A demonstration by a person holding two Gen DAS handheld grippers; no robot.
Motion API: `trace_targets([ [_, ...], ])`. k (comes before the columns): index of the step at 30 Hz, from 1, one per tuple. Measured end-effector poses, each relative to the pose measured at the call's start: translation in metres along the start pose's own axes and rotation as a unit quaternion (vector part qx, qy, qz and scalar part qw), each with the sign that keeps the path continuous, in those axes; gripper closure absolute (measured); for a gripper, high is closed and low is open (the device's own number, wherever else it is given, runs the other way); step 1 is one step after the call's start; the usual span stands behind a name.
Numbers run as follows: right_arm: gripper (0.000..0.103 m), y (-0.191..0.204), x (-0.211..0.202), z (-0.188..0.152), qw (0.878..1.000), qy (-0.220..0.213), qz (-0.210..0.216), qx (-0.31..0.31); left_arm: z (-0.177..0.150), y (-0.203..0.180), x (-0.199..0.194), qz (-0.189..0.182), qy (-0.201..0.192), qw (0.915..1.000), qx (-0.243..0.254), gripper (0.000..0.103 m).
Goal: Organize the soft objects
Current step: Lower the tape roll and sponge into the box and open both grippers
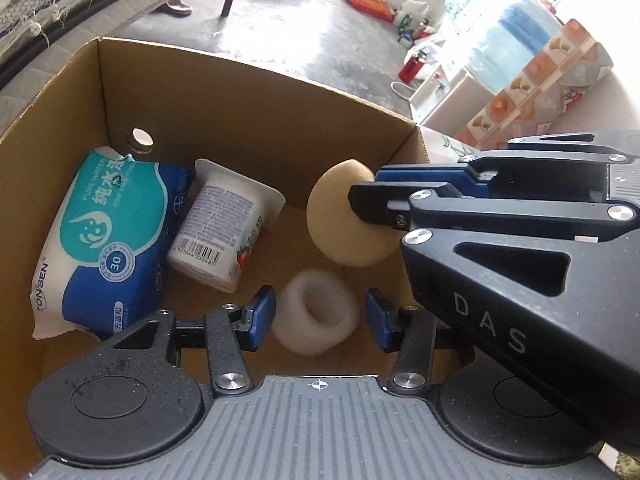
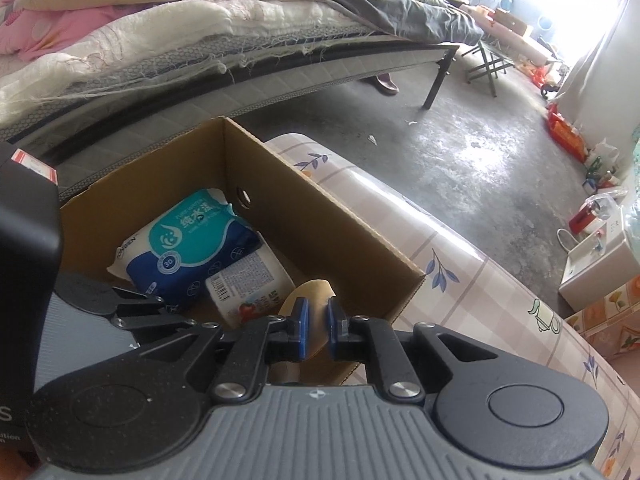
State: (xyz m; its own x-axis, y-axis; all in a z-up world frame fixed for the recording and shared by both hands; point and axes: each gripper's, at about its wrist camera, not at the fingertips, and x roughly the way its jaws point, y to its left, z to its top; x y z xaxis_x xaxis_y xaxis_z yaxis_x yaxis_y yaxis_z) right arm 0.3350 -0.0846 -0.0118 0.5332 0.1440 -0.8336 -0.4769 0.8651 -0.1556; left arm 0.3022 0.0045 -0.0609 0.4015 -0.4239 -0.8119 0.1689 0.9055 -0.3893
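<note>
One cardboard box (image 1: 240, 92) on the bench (image 2: 460, 264) holds one wipes pack (image 1: 108, 240) and one yogurt cup (image 1: 220, 228). The left gripper (image 1: 320, 316) stands apart, jaws flanking one white foam ring (image 1: 316, 316) without pressing. The right gripper (image 2: 316, 334) pinches one tan sponge (image 1: 344, 216) above the box floor. Only the right wrist view shows the bed (image 2: 160, 40).

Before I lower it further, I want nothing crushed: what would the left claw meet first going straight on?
The white foam ring, lying between the left claw's open pads without touching them. Right under it is the cardboard box floor; depth there is hard to judge.
</note>
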Motion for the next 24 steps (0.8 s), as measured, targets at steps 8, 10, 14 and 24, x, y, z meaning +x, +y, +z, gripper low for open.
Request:
trace_targets([
  [8,0.088,-0.002,-0.001,0.0,1.0,-0.006,-0.003,0.004,0.001,0.0,0.003,-0.002,0.006,0.9999,-0.014,0.05],
  [10,0.088,-0.002,-0.002,0.0,1.0,-0.006,-0.002,0.007,0.001,0.001,0.002,-0.005,0.007,0.9998,-0.017,0.05],
  [14,0.088,-0.004,-0.005,0.001,1.0,-0.009,-0.001,0.013,0.001,0.003,-0.004,-0.008,0.005,0.9997,-0.023,0.049],
  [24,0.088,-0.013,-0.048,-0.008,0.996,-0.07,0.025,0.049,-0.003,0.013,-0.032,-0.024,-0.021,0.9984,-0.047,0.042],
])
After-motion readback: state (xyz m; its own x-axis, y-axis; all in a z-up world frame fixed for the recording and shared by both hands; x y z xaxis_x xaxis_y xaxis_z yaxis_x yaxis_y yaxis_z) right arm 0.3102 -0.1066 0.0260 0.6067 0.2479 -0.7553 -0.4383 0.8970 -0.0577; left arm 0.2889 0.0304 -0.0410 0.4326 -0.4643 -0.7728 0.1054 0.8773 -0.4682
